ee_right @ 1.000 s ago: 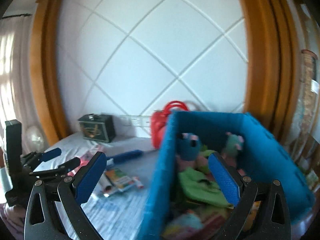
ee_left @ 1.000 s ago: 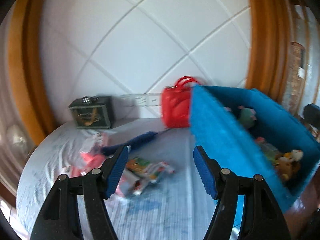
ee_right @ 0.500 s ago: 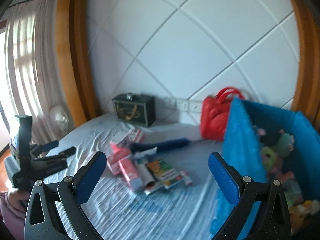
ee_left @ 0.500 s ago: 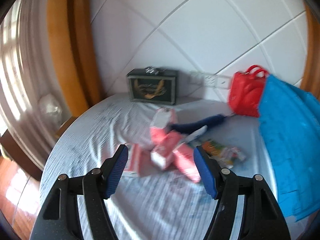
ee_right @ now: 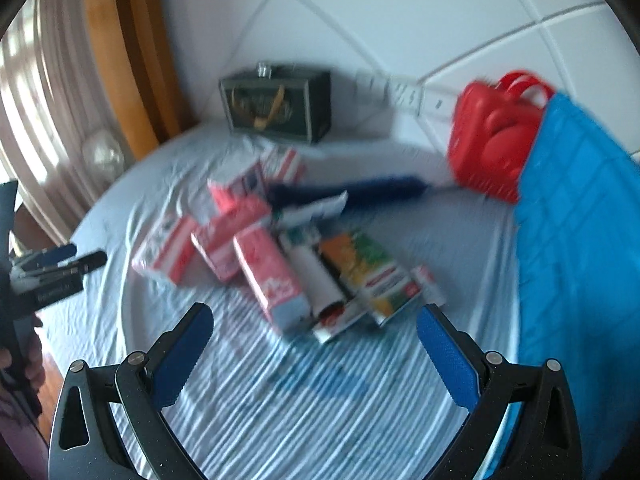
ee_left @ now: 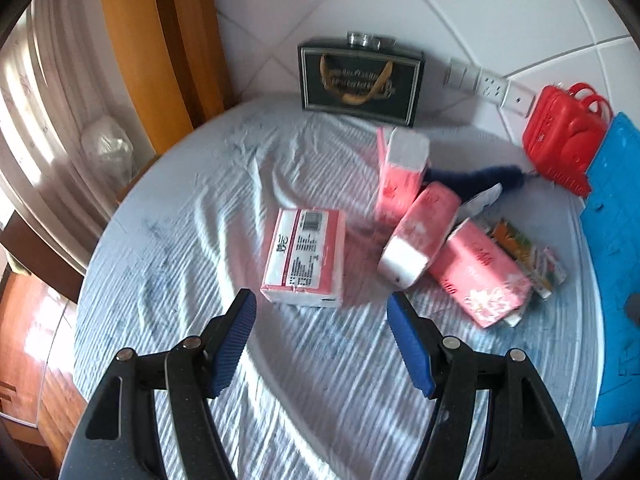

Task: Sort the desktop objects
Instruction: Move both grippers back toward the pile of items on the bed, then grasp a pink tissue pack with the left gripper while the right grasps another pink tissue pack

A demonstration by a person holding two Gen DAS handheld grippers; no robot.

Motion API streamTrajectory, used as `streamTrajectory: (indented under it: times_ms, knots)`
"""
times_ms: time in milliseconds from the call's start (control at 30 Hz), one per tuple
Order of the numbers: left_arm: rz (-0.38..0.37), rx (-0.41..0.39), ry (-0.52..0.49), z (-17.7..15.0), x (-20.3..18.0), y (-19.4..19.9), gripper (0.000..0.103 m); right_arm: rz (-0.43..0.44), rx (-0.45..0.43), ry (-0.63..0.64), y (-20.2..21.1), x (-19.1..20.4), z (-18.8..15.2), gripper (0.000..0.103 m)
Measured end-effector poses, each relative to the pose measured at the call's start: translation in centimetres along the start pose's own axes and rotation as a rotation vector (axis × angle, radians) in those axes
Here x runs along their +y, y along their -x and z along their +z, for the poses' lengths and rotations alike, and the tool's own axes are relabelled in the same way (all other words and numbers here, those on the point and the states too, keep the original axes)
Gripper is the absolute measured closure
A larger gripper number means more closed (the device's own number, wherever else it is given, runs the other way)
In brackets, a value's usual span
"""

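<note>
You've swung both grippers off the blue bin point(ee_right: 580, 240) toward the pile. Left gripper point(ee_left: 320, 336) and right gripper point(ee_right: 316, 344) gape wide, empty. Pink tissue packs point(ee_left: 304, 256) still litter the desk point(ee_left: 180, 208), unsorted.

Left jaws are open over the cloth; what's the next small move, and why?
Probably ease the left gripper forward and down onto the flat tissue pack. It lies just ahead of the open jaws, apart from the leaning pink packs, so it looks like the easiest grasp.
</note>
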State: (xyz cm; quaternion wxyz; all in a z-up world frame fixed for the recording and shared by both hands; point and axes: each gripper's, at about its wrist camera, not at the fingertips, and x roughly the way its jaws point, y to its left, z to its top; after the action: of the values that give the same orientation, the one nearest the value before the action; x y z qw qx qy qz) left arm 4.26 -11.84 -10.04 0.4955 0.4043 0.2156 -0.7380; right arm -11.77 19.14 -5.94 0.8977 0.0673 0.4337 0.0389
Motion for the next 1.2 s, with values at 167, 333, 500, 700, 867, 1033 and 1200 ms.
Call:
streamTrajectory:
  times_ms: [167,333,500,700,867,1033,1200]
  knots:
    - [-0.004,0.074,0.014,0.9,1.1,-4.5,0.036,0.005,0.098,0.025,-4.6,0.8,0.1,0.0]
    - [0.009,0.177,0.023,1.6,2.4,-9.4,0.036,0.004,0.161,0.047,-8.0,1.3,0.9,0.0]
    - [0.008,0.242,0.021,2.3,3.3,-13.2,0.036,0.015,0.214,0.059,-11.0,1.6,1.5,0.0]
    - [-0.019,0.278,0.0,3.4,2.8,-15.8,0.036,0.036,0.273,0.072,-13.9,1.9,1.8,0.0]
    - [-0.026,0.272,-0.014,4.5,2.0,-16.7,0.036,0.047,0.293,0.093,-15.2,2.3,2.3,0.0]
    - [-0.008,0.302,-0.04,5.3,1.4,-18.4,0.021,0.052,0.31,0.116,-16.4,2.8,2.6,0.0]
    - [0.001,0.327,-0.029,5.0,1.6,-20.0,0.012,0.061,0.335,0.122,-17.6,2.9,2.6,0.0]
